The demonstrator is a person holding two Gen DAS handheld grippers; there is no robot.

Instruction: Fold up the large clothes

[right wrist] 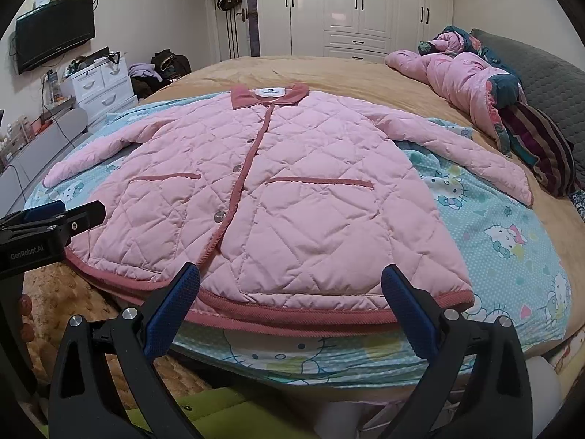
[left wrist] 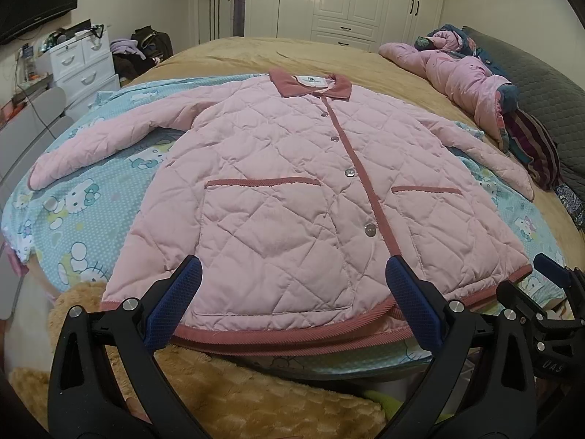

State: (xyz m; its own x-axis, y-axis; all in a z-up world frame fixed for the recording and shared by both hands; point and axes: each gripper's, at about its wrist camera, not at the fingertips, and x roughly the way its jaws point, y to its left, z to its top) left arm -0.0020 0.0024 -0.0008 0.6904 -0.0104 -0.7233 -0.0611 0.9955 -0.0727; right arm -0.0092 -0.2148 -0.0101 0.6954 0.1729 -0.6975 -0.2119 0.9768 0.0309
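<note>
Nearest, the left gripper (left wrist: 292, 274) and the right gripper (right wrist: 290, 281) are seen released, jaws spread wide and holding nothing, both poised just short of the hem at the near edge of the bed (left wrist: 329, 55). Their blue pads (left wrist: 172, 307) are finely textured; the frames are black plastic.

The jacket (left wrist: 285, 183) is laid flat, front up and buttoned, on a light-blue cartoon-print sheet (left wrist: 76, 197) near the bed's near edge. It is pink, quilted in a diamond pattern, puffy and soft, trimmed with darker ribbed binding along hem, placket, 2 pocket openings and collar (left wrist: 310, 82). 5 metallic snaps are visible down the front. Both sleeves are spread outward, the left sleeve (left wrist: 106, 139) toward the bed's left edge, the right sleeve (right wrist: 457, 146) toward the right.

Judged risks: thick padding may spring back and undo a fold; a shallow bite on the slippery shell may slip; the loose sheet beneath may be pinched together with the hem and dragged.

Farther off, toward the bed's far right corner, a heap of bedding and clothes (right wrist: 471, 84) is piled against a grey pillow (right wrist: 548, 69).
</note>
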